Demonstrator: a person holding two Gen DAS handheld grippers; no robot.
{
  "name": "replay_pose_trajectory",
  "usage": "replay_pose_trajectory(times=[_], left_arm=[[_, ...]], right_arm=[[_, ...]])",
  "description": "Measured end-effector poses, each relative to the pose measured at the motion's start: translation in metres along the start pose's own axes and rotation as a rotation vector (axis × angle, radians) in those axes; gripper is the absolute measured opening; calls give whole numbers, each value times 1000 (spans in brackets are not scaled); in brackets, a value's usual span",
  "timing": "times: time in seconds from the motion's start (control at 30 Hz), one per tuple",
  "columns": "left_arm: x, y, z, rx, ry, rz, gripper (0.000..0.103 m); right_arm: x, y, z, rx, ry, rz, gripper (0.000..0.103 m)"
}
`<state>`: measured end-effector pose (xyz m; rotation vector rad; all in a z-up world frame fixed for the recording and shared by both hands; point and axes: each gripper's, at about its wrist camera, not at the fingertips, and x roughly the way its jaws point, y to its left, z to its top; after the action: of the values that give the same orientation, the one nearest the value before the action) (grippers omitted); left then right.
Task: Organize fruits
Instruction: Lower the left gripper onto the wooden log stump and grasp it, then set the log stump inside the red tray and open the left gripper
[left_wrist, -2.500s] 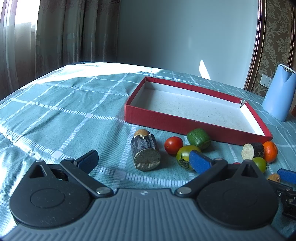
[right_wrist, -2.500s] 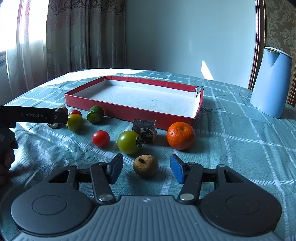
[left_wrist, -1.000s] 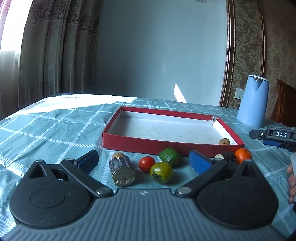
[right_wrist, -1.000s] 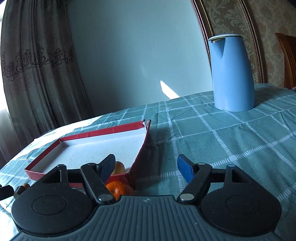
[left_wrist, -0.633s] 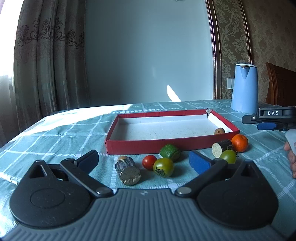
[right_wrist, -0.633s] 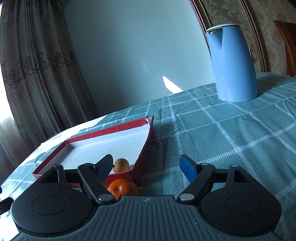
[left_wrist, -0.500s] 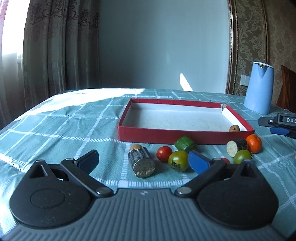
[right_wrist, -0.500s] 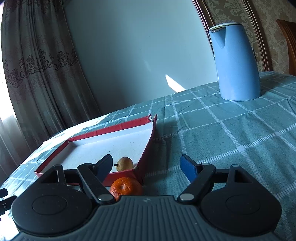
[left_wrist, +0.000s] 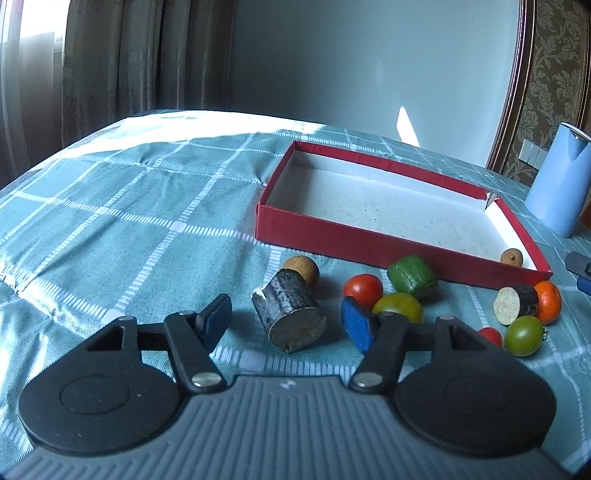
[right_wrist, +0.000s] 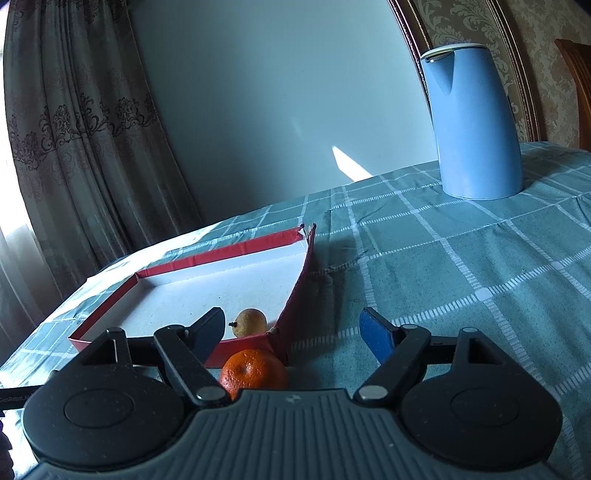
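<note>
My left gripper (left_wrist: 286, 319) is open and empty, low over the cloth, with a dark log-shaped piece (left_wrist: 290, 314) between its fingers. Past it lie a brown round fruit (left_wrist: 301, 267), a red tomato (left_wrist: 363, 290), a yellow-green tomato (left_wrist: 400, 308), a green piece (left_wrist: 412, 277), a second log piece (left_wrist: 517, 304), an orange (left_wrist: 550, 301) and a green tomato (left_wrist: 524, 335). The red tray (left_wrist: 332, 236) holds one small brown fruit (left_wrist: 511, 256). My right gripper (right_wrist: 293, 332) is open and empty near the tray's corner (right_wrist: 295, 295), above the orange (right_wrist: 253, 371); the brown fruit (right_wrist: 251, 322) shows inside the tray.
A blue kettle (right_wrist: 472, 122) stands at the back right of the table; it also shows in the left wrist view (left_wrist: 557, 181). A teal checked cloth (left_wrist: 129, 221) covers the table. Curtains hang at the left, a wall behind.
The small brown fruit went from the cloth in front of my right gripper into the tray. My left gripper has dropped lower and closer to the dark log piece. My right gripper rose slightly.
</note>
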<state>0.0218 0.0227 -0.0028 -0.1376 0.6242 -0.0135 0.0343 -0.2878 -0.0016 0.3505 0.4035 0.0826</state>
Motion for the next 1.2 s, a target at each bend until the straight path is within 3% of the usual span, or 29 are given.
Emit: replay_pose_trajectory(times=[0.07, 0.37, 0.53, 0.83, 0.93, 1.0, 1.2], left_arm=[[-1, 1, -1, -2, -4, -14, 39], [-23, -6, -4, 10, -56, -26, 39], [-31, -20, 24, 40, -135, -34, 39], [28, -40, 74, 96, -122, 5, 40], [37, -38, 70, 87, -112, 37, 63], [29, -34, 63, 82, -139, 45, 89], [-9, -24, 31, 101, -173, 19, 103]], right_arm=[[0, -1, 0, 6, -2, -1, 80], [-2, -4, 0, 21, -9, -1, 80], [-1, -4, 1, 22, -9, -3, 80], [4, -8, 0, 42, 23, -3, 80], [6, -9, 0, 49, 30, -2, 80], [5, -9, 0, 53, 30, -2, 80], [3, -11, 0, 66, 20, 3, 80]])
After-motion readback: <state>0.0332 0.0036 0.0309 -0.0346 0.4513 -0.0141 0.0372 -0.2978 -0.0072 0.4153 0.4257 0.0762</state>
